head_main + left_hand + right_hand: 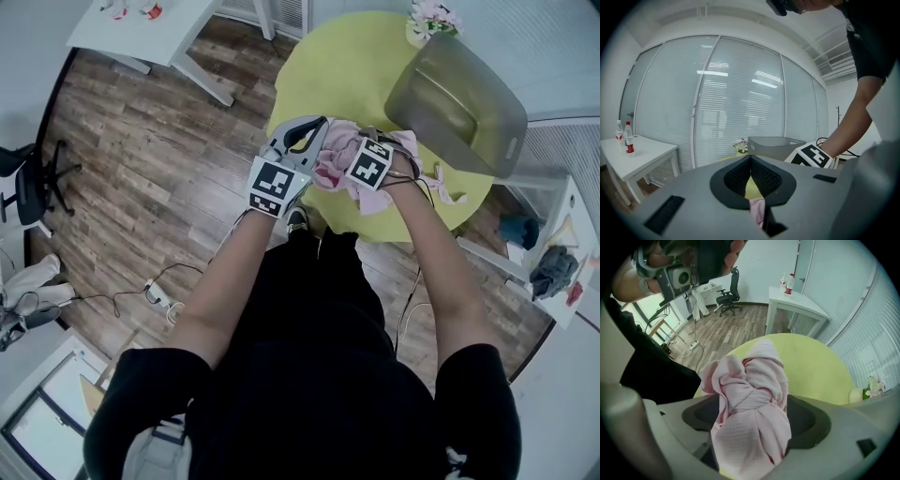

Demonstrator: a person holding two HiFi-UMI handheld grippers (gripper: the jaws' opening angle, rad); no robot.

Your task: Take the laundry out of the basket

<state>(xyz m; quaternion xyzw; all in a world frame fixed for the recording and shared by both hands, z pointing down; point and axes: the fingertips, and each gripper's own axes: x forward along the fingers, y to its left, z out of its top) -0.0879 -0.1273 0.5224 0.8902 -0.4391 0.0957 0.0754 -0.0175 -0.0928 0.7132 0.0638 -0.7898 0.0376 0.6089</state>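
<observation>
Cloth (335, 171), pink and bunched, is held over the near edge of the yellow worktop (347, 66), clear of the grey basket (455, 103), which stands tilted at the far side. The right gripper (754, 411) has its fingers clamped round the thick knot of fabric. The left gripper (751, 164) has its fingers closed, with a thin edge of cloth nipped low between them. To do this well, lower the bundle onto bare worktop away from the basket. Free the thin pinch first, then the main grip.
</observation>
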